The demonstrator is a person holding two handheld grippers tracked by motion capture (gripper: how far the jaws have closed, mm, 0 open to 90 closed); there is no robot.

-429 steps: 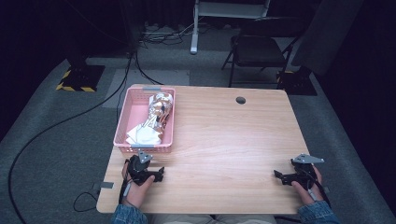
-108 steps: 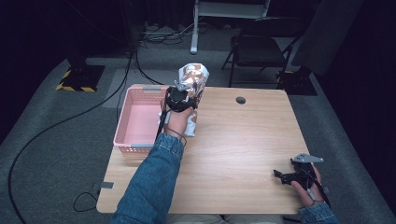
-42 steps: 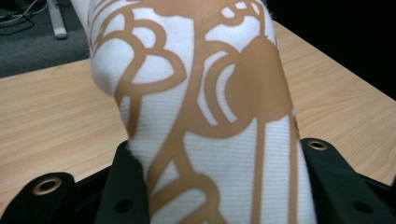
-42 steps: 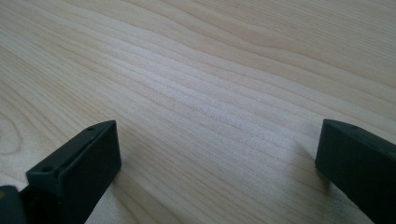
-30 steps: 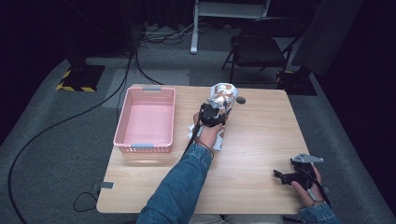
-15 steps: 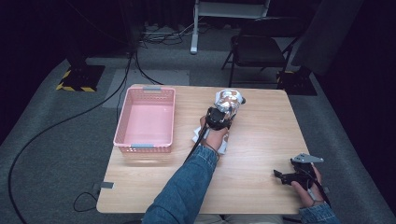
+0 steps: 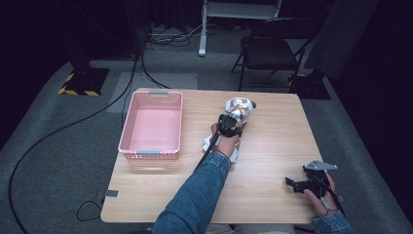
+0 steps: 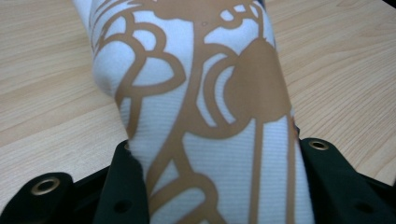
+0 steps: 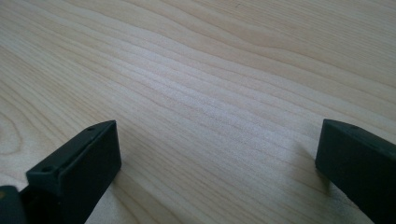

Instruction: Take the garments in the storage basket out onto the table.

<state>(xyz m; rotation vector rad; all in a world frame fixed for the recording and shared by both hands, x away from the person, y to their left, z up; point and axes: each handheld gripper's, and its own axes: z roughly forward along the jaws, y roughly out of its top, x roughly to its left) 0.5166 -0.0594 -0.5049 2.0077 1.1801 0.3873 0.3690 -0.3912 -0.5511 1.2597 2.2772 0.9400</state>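
The white cloth with tan patterning [image 8: 201, 116] is bunched between my left gripper's [image 7: 230, 124] jaws, which are clenched on it. In the high view I see it held over the middle of the wooden table [image 7: 272, 161], toward the far side, with part of the fabric trailing down by my left hand to the tabletop. The pink basket [image 7: 127, 126] sits to the left of it, well apart, near the table's far left corner. My right gripper [image 7: 298, 184] rests at the near right of the table, its jaws spread wide over bare wood.
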